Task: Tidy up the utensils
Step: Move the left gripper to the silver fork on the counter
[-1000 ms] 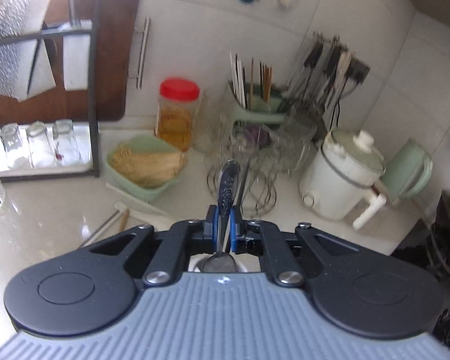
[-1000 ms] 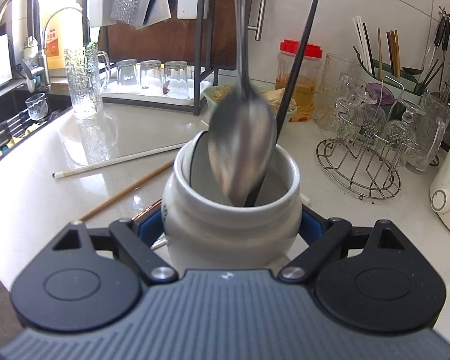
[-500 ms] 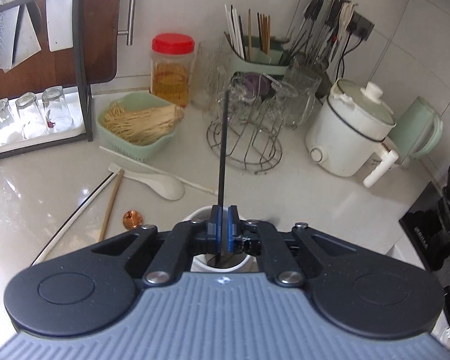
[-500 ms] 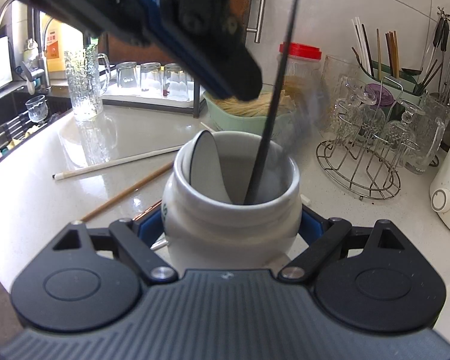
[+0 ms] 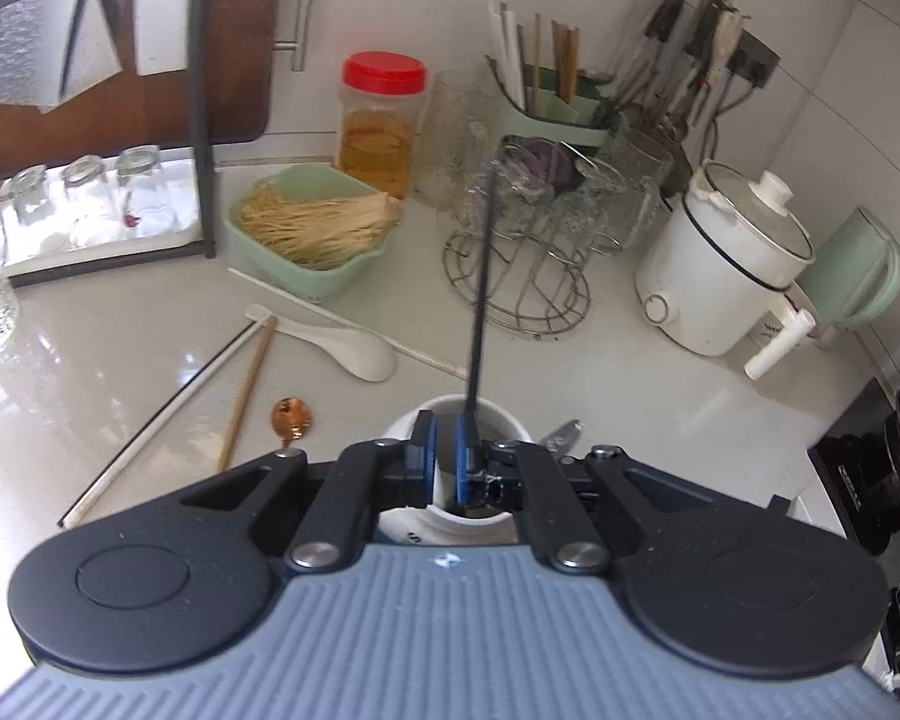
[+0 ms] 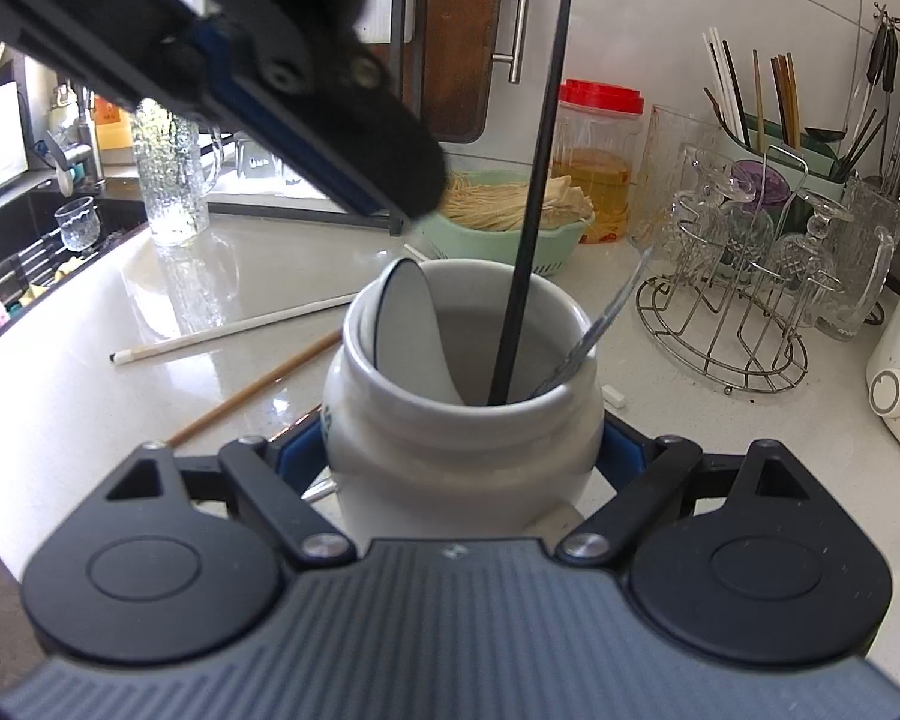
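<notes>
Spoon dropped into the crock, left fingers empty above it

Gone from the left gripper (image 5: 444, 456) is the metal spoon (image 6: 600, 330) it carried a second ago; that spoon now leans inside the white crock (image 6: 462, 444), handle against the right side of the rim. Its blue fingers (image 5: 427, 450) have a small gap between them with nothing in it, and they hover just above the crock's mouth, slightly lower than before.

On the pale surface (image 5: 90, 372) the crock stands clamped between the fingers of the right gripper (image 6: 462, 450), whose blue pads press its sides; those jaws have just tightened a little on it. Inside the crock a white ceramic spoon (image 6: 411, 336) rests bowl-up against the left wall, and a black chopstick (image 6: 534, 192) stands nearly upright in the middle.

Behind, a green basket (image 5: 312, 228) holds a bundle of dry noodles, and a wire rack (image 5: 522, 276) carries upturned glasses. A green caddy (image 5: 558, 108) by the wall holds more chopsticks.

Loose on the surface lie a white soup spoon (image 5: 342, 348), a white chopstick (image 5: 168, 408), a wooden chopstick (image 5: 246, 384) and a small copper spoon (image 5: 292, 417).
</notes>
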The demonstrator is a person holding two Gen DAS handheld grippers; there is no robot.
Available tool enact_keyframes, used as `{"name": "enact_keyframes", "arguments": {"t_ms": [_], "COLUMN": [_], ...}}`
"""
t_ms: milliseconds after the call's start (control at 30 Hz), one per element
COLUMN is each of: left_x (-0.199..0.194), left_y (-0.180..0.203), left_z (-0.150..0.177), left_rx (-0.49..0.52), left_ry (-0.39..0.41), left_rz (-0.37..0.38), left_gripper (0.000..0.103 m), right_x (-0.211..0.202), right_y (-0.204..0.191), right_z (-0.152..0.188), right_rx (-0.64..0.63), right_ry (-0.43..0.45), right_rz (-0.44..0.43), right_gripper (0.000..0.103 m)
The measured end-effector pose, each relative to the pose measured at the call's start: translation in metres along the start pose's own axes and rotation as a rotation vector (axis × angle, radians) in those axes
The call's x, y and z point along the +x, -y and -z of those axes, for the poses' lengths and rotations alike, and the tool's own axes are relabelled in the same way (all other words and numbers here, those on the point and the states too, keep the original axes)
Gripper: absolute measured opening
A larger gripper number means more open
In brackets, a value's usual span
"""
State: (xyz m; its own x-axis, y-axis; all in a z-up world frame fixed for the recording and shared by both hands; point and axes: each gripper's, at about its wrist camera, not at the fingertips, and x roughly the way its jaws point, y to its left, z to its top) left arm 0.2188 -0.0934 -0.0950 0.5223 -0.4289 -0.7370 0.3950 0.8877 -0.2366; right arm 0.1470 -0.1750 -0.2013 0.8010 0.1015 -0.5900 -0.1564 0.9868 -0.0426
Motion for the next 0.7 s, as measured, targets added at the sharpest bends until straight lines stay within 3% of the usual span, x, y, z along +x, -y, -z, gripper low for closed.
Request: {"name": "enact_keyframes", "arguments": {"t_ms": [367, 500, 600, 700], "left_x": [-0.022, -0.023, -0.024, -0.027], "left_y": [-0.035, -0.048, -0.057, -0.066], "left_z": [0.007, 0.018, 0.027, 0.034], "left_rx": [-0.065, -0.094, -0.116, -0.134], "left_ry": [-0.003, -0.014, -0.024, -0.023], "left_rz": [-0.056, -0.079, -0.106, -0.114], "left_gripper": [0.008, 0.018, 0.031, 0.031], "right_x": [0.000, 0.001, 0.001, 0.001], "right_y": [0.000, 0.000, 0.000, 0.000], "right_z": [-0.002, -0.002, -0.004, -0.004], "right_rx": [-0.005, -0.008, -0.008, -0.007], "right_ry": [-0.011, -0.018, -0.026, -0.032], "right_rz": [-0.003, -0.002, -0.003, -0.004], "right_gripper": [0.092, 0.092, 0.092, 0.092]}}
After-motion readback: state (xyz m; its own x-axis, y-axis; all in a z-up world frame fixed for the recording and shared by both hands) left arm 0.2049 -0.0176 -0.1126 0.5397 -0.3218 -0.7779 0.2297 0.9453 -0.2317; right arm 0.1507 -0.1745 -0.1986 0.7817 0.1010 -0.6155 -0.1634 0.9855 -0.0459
